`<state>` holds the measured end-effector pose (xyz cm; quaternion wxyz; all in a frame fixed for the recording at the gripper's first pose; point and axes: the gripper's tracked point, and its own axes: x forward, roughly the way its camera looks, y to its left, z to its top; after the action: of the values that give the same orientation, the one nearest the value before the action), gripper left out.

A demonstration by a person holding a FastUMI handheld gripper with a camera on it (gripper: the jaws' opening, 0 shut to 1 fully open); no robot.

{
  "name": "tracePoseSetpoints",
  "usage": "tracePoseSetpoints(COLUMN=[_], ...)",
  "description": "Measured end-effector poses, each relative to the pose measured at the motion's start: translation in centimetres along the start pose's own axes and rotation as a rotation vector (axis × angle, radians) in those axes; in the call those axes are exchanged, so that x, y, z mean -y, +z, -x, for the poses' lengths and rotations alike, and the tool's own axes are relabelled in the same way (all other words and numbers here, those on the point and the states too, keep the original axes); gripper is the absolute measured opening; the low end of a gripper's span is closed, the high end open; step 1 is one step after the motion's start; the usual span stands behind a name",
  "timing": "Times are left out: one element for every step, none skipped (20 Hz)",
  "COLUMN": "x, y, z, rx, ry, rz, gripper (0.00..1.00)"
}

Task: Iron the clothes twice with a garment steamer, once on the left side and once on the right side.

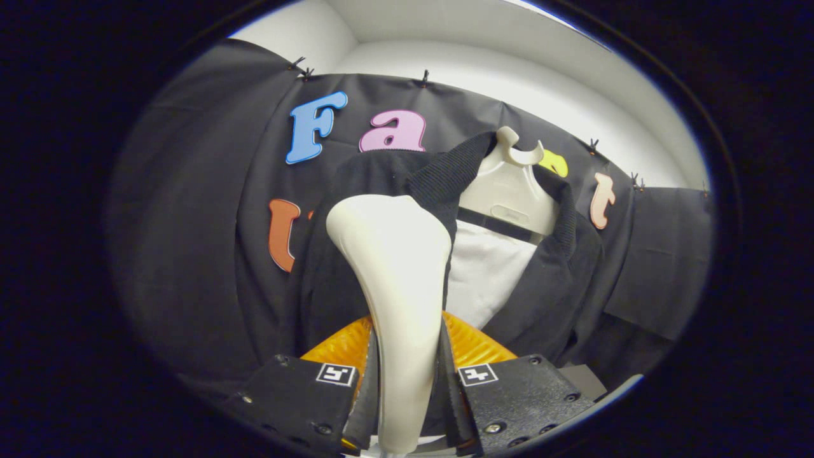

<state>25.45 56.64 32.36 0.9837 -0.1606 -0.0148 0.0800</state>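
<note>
The tool (pixel 407 394) is pinching the garment steamer (pixel 397 286): both fingers press on its pale neck from either side, low down where it narrows. From that grip the steamer rises straight ahead along the fingers, widening to a broad rounded head. The orange ribbed part (pixel 474 343) of the steamer's body shows just behind the fingers.

The black jacket (pixel 356 267) hangs directly beyond the head on a pale plastic hanger (pixel 509 191), its front open over a white inner layer (pixel 486 280). The steamer's long axis runs upright, roughly parallel to the jacket's hanging panels. The head stands in front of the jacket's left panel and beside the collar; whether it touches the cloth cannot be told. The right panel lies across the white opening, so reaching it would call for a sideways shift.
</note>
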Motion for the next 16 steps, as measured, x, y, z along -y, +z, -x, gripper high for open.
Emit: tracePoseSetpoints(x=[-0.1,-0.1,-0.3,-0.6,-0.7,-1.0,-1.1,-1.2,-1.4,-1.5,-1.7,-1.7,-1.7,-1.7,-1.8,-1.9], y=[-0.7,-1.4,-2.2,-3.1,-4.0,-4.9,-5.6,-6.4,-7.2,-7.8,-8.5,-9.3,-10.0,-10.8,-11.5,-12.1], z=[0.0,0.0,0.0,-0.1,-0.1,-0.2,-0.1,-0.1,-0.1,-0.1,-0.1,-0.1,0.0,0.0,0.1,0.0], rx=[-0.008,-0.017,-0.027,-0.039,-0.057,-0.064,-0.070,-0.079,-0.089,-0.099,-0.106,-0.114,-0.125,-0.135,-0.144,-0.153], ry=[0.000,0.000,0.000,0.000,0.002,0.004,0.001,0.002,0.002,0.001,0.000,0.001,0.001,-0.001,-0.003,-0.002], rz=[0.001,0.003,0.004,0.008,0.009,0.007,0.012,0.013,0.011,0.014,0.015,0.014,0.011,0.010,0.011,0.010], gripper=[0.45,0.45,0.45,0.45,0.45,0.45,0.45,0.45,0.45,0.45,0.45,0.45,0.45,0.45,0.45,0.45])
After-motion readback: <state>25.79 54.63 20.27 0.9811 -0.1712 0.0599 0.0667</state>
